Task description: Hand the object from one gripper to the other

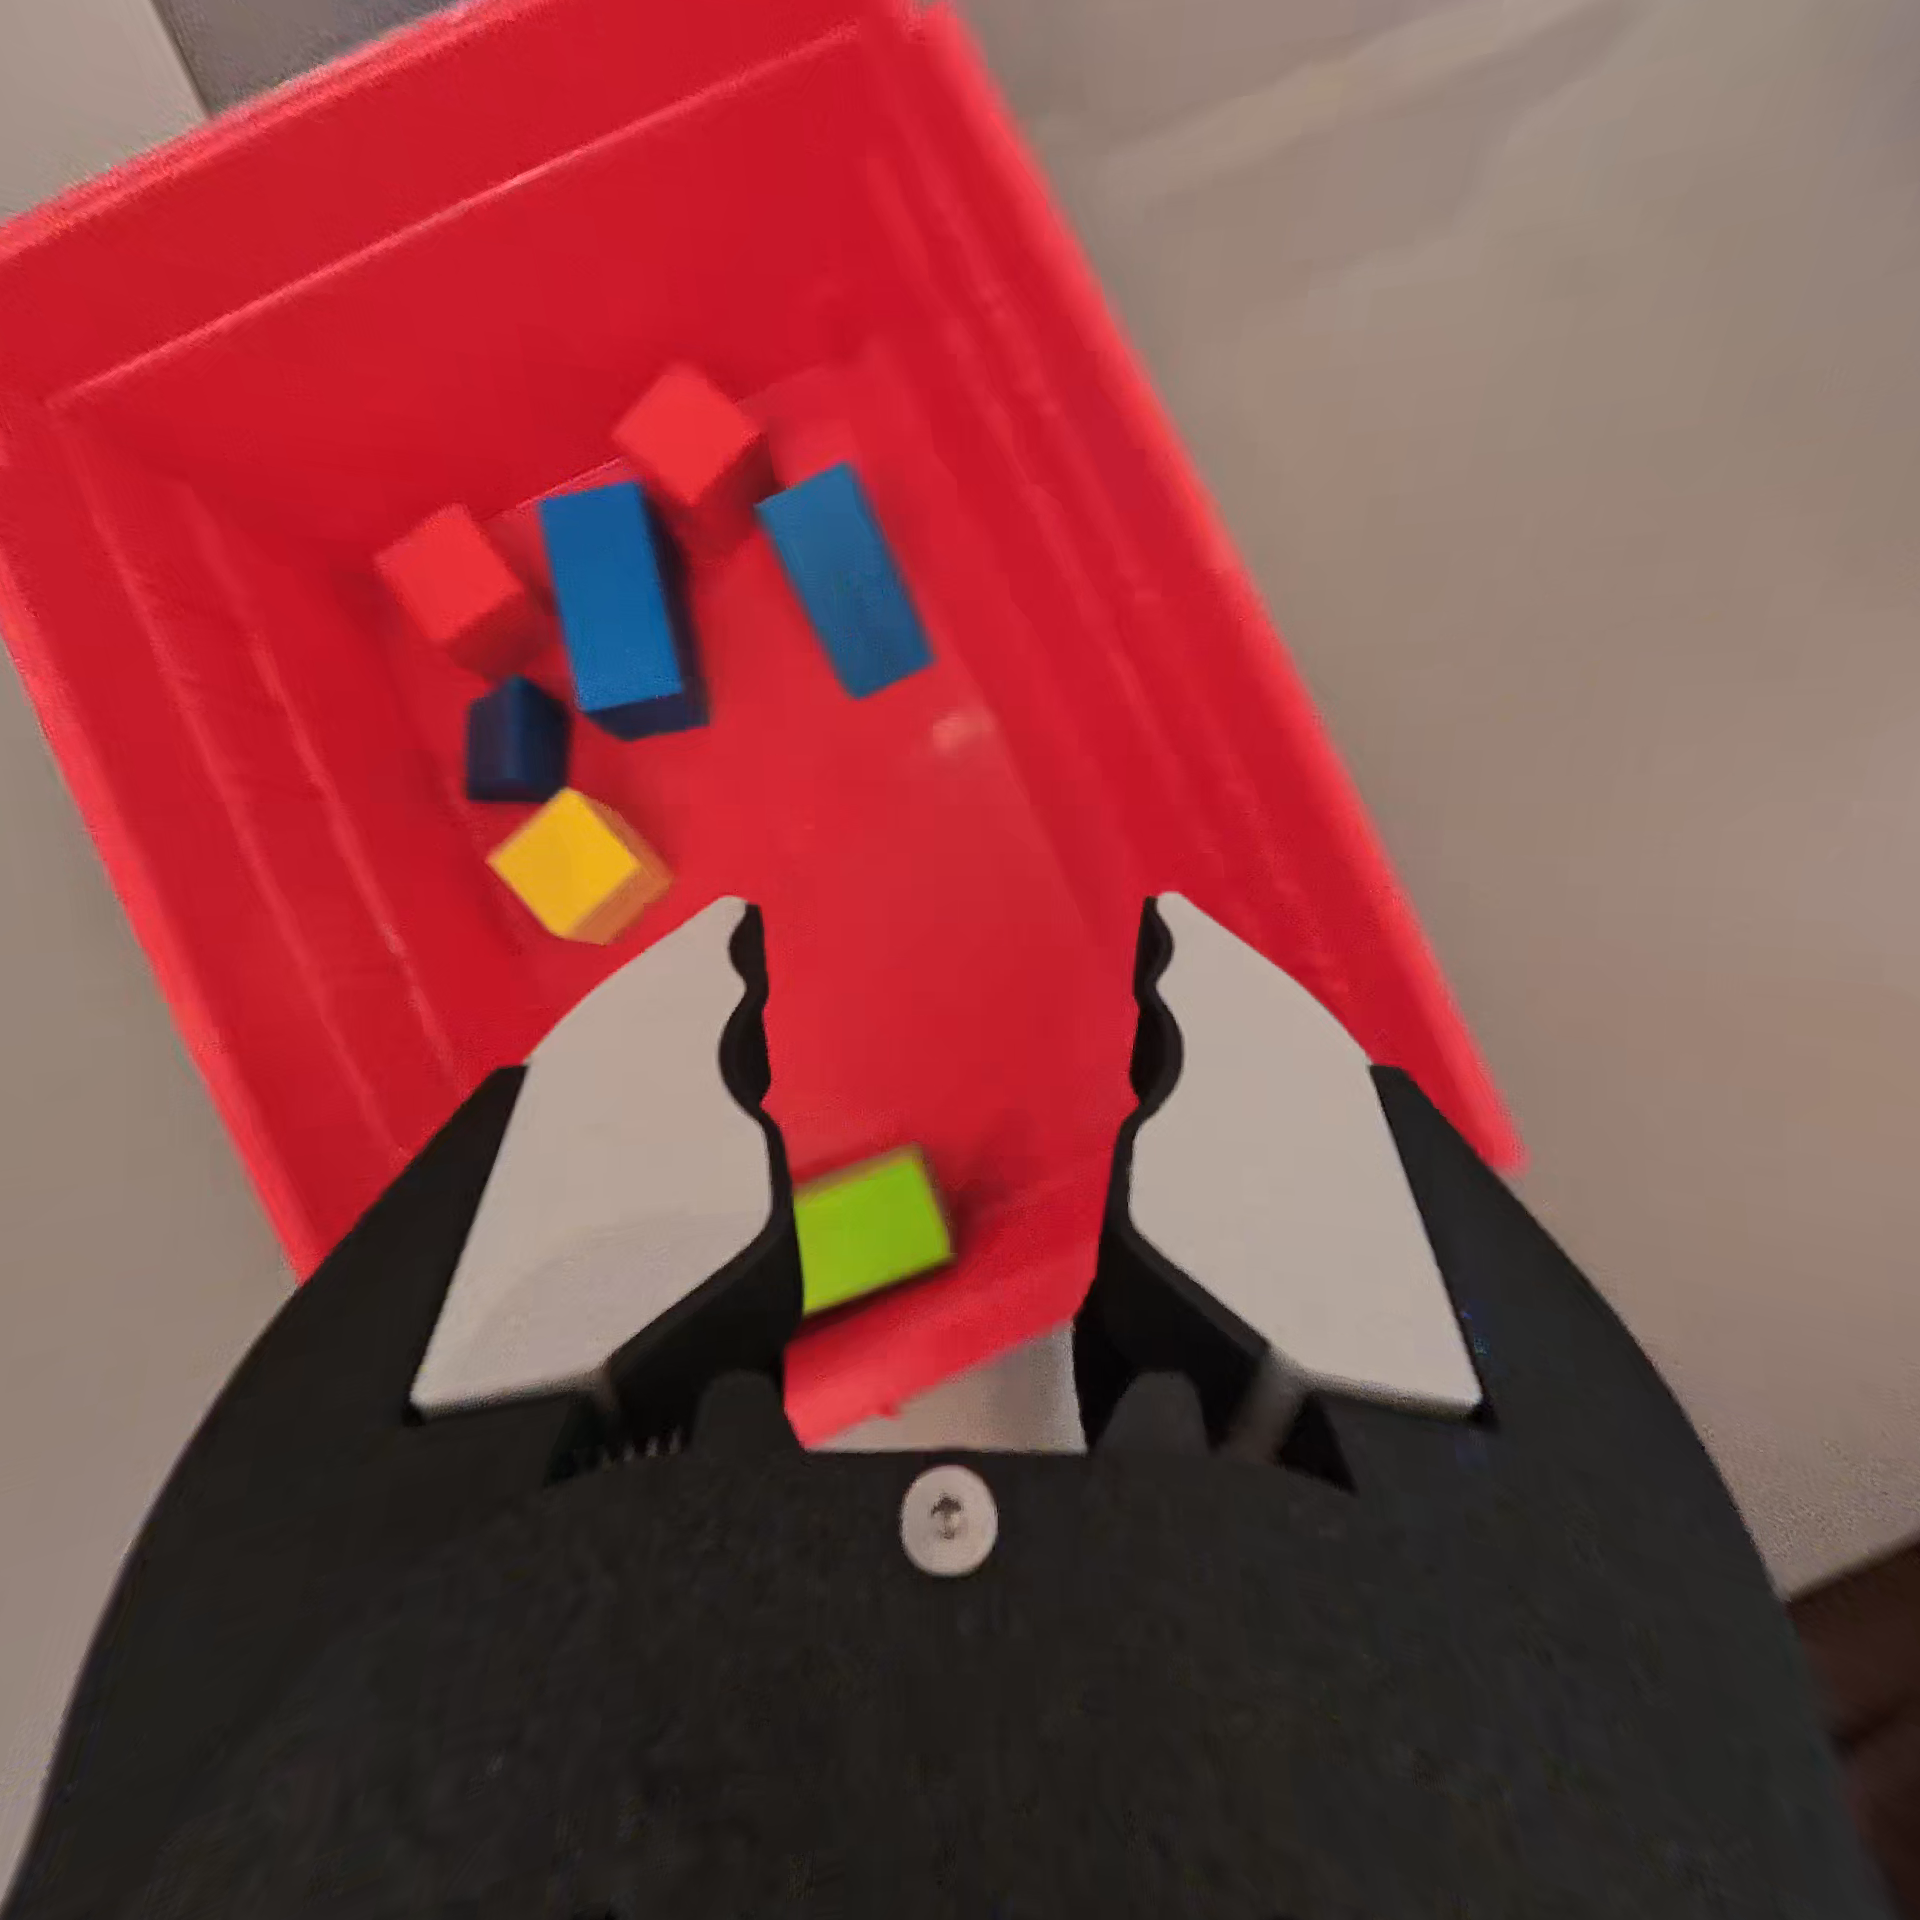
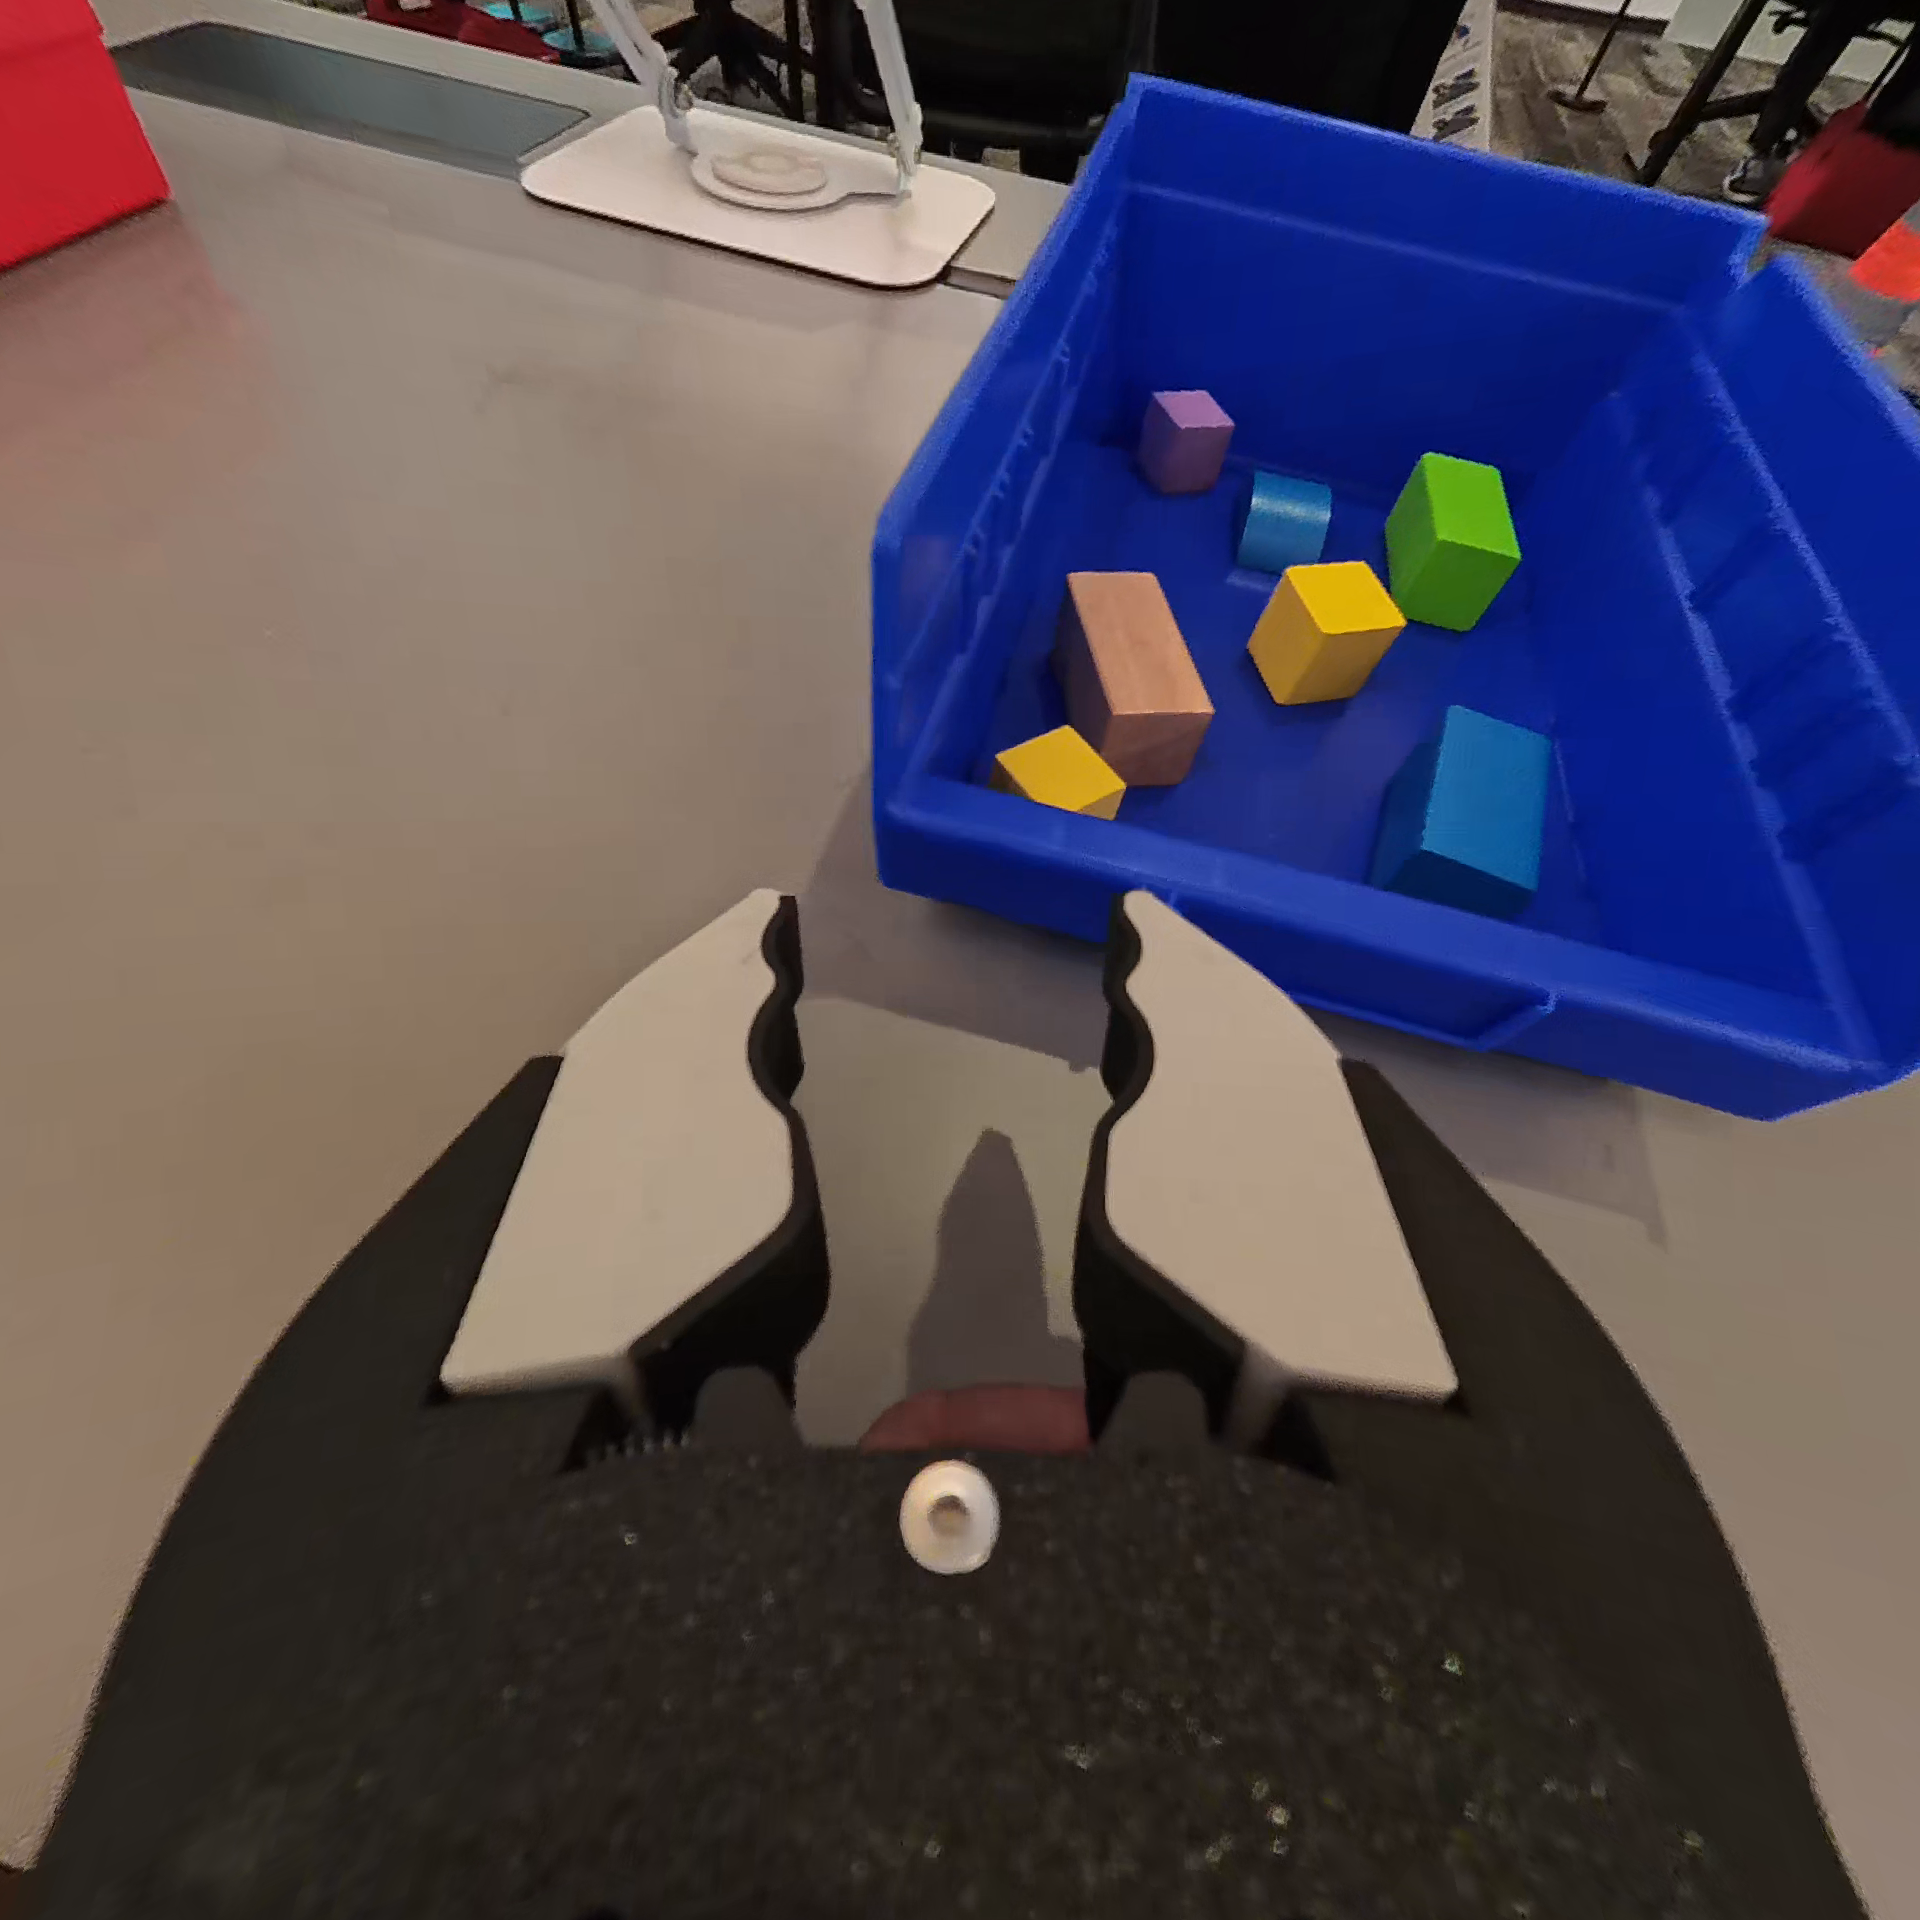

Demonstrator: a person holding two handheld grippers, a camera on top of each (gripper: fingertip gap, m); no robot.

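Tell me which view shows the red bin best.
The left wrist view: the red bin fills the frame, with its blocks visible inside. The right wrist view catches only one corner of it at the top left edge.

A grey table [image 2: 416, 623] fills the right wrist view. At 12 o'clock, near its far edge, lies a flat white base [image 2: 623, 177] bearing a clear disc [image 2: 764, 171] and white struts [image 2: 899, 94]. A dark inset panel [image 2: 343, 94] sits at 11 o'clock, and carpet [image 2: 1538, 73] shows at 1 o'clock.
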